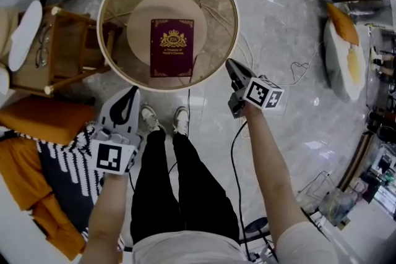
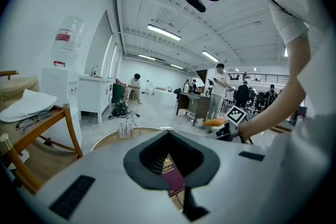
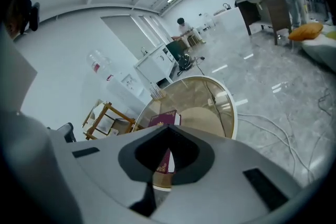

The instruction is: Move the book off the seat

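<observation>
A maroon book [image 1: 171, 47] with gold print lies flat on a round beige seat [image 1: 139, 25], inside a wider round glass-topped rim [image 1: 230, 15]. My left gripper [image 1: 132, 91] hangs below the rim's near left edge, its jaws together and empty. My right gripper [image 1: 229, 62] is at the rim's near right edge, also shut on nothing. Neither touches the book. Past the closed jaw tips of each gripper view a strip of the book [image 2: 171, 174] [image 3: 161, 161] shows.
A wooden chair [image 1: 65, 49] with a white cushion and glasses stands left of the table. An orange cushion [image 1: 43, 119] and patterned cloth lie at the lower left. Cables [image 1: 291, 71] run over the marble floor. My feet [image 1: 164, 119] are at the table's near edge.
</observation>
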The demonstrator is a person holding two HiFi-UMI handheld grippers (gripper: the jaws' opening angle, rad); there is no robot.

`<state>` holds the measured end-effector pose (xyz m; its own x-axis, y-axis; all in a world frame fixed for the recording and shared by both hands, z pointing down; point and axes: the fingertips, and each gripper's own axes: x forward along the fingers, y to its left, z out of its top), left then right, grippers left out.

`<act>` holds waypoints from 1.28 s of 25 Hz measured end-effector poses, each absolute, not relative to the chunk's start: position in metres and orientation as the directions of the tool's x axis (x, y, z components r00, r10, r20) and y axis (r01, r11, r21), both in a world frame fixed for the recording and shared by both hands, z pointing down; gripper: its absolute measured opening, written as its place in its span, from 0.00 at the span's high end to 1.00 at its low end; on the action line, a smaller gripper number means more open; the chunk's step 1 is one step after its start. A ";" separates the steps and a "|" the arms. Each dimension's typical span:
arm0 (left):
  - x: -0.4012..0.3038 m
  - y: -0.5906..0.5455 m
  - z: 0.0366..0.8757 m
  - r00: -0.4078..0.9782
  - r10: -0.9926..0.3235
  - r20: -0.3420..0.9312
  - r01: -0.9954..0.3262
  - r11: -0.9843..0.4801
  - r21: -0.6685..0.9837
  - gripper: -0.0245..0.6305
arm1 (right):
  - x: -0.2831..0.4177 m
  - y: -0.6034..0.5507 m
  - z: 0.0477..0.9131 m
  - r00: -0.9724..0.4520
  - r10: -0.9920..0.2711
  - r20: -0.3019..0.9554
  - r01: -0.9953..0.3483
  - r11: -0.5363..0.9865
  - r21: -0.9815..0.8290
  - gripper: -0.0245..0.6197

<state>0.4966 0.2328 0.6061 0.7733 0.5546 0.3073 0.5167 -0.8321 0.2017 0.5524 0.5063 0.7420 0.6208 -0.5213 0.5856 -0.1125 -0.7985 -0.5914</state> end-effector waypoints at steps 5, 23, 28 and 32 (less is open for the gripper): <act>0.489 0.250 0.573 0.769 0.574 0.284 0.536 -0.819 0.203 0.94 | 0.552 0.539 0.659 0.672 -0.523 0.524 -0.194 -0.807 -0.557 0.93; 0.446 0.263 0.413 0.832 0.540 0.128 0.533 -0.842 0.088 0.94 | 0.488 0.514 0.458 0.763 -0.538 0.358 -0.367 -0.817 -0.445 0.93; 0.432 0.267 0.364 0.850 0.523 0.058 0.521 -0.852 0.050 0.94 | 0.482 0.498 0.412 0.775 -0.560 0.292 -0.430 -0.806 -0.406 0.93; 0.420 0.257 0.328 0.857 0.516 0.012 0.516 -0.857 -0.005 0.94 | 0.472 0.489 0.374 0.778 -0.577 0.248 -0.479 -0.801 -0.359 0.93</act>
<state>0.4201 0.2571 0.3281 0.8565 0.5159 0.0120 0.5160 -0.8566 -0.0046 0.4716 0.4888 0.3736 0.7784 -0.5767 0.2479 -0.4792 -0.8010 -0.3588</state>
